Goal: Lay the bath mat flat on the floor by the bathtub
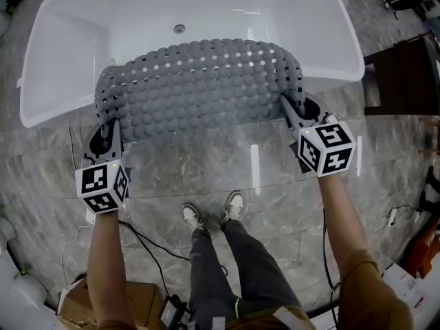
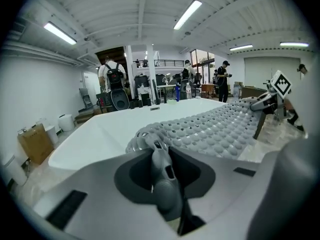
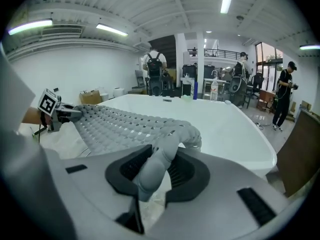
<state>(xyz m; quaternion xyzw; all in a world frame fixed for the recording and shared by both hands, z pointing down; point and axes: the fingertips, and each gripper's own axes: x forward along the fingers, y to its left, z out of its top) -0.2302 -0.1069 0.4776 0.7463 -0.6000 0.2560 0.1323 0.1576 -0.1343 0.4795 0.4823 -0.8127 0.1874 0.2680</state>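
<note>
A grey bubbled bath mat (image 1: pixel 199 88) hangs humped over the near rim of the white bathtub (image 1: pixel 69 40), stretched between my two grippers. My left gripper (image 1: pixel 110 125) is shut on the mat's near left corner, and in the left gripper view that left gripper (image 2: pixel 159 151) pinches a bunched fold of the mat (image 2: pixel 215 126). At the near right corner, my right gripper (image 1: pixel 287 105) is shut on the mat. From its own camera the right gripper (image 3: pixel 165 154) has a rolled edge of the mat (image 3: pixel 125 124) pressed between its jaws.
The floor is grey marble tile (image 1: pixel 206 170). The person's shoes (image 1: pixel 234 205) stand just behind the mat. Cables (image 1: pixel 144 243) and a cardboard box (image 1: pixel 141 301) lie at the near left. A dark wooden cabinet (image 1: pixel 405 74) stands right of the tub. People stand far behind the tub.
</note>
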